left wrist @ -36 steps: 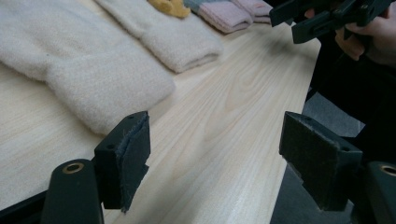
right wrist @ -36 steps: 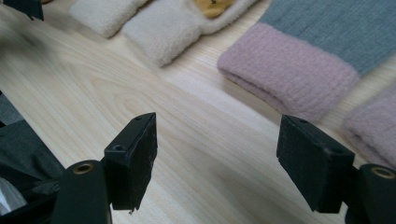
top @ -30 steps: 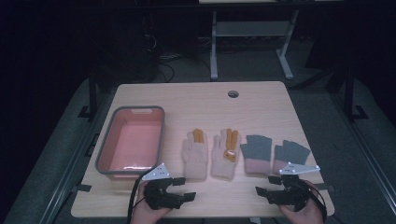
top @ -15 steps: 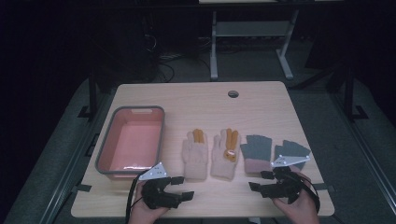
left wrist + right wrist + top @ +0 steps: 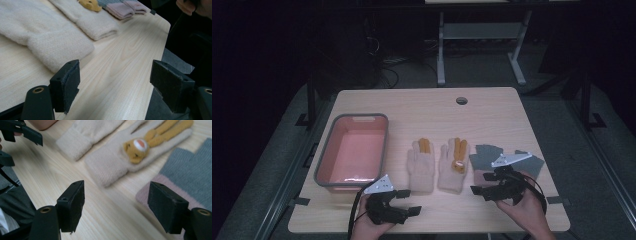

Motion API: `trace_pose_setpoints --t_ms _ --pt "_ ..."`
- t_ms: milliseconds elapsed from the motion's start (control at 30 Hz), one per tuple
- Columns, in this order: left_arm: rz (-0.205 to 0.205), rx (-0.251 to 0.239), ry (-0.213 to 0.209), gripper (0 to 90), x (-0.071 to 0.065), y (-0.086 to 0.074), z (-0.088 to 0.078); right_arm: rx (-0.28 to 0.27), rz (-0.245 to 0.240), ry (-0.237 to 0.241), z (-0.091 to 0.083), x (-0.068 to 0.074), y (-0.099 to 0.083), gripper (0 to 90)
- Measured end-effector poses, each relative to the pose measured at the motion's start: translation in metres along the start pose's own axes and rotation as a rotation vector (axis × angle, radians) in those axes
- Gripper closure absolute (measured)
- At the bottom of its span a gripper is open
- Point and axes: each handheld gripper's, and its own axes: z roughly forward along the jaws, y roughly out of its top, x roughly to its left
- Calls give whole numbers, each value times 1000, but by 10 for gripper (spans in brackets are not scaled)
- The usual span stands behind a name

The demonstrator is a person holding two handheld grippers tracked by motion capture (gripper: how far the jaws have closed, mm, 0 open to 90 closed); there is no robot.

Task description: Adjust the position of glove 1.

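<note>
Cream gloves point(image 5: 437, 165) and grey gloves point(image 5: 504, 161) are laid flat in a row on the bench point(image 5: 422, 107), right of a grey tub point(image 5: 353, 150). The right gripper point(image 5: 479, 190) is held over the grey gloves' pink cuffs, jaws wide open and empty. The left gripper point(image 5: 409, 202) is held near the bench's front edge, jaws likewise open, nothing held.

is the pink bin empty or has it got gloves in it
Empty: the pink bin shows only its bare floor in the high view; the cream gloves lie on the table beside it.
</note>
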Motion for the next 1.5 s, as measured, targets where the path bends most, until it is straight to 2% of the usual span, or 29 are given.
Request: trace_pose_setpoints --t_ms 167,367,667,800,1100,1200,1400,1500 --pt "26 10 0 243 -1 0 2 21 -19 0 3 1 12 298" --pt "19 3 -12 241 -1 0 1 43 -31 12 10 1 25 297" --pt "4 -6 -8 241 -2 0 1 80 -63 12 24 -1 46 298" --pt "8 -3 -10 241 -3 0 1 100 -76 6 32 -1 59 301" --pt "12 -2 -13 241 -3 0 3 122 -81 0 46 2 74 307" --pt "17 -7 -11 241 -3 0 3 148 -93 -7 56 1 77 317" --pt "12 -10 -12 241 -3 1 2 179 -69 -14 67 -4 81 325" --pt "27 2 -7 241 -3 1 2 182 -58 -22 71 -8 83 334"
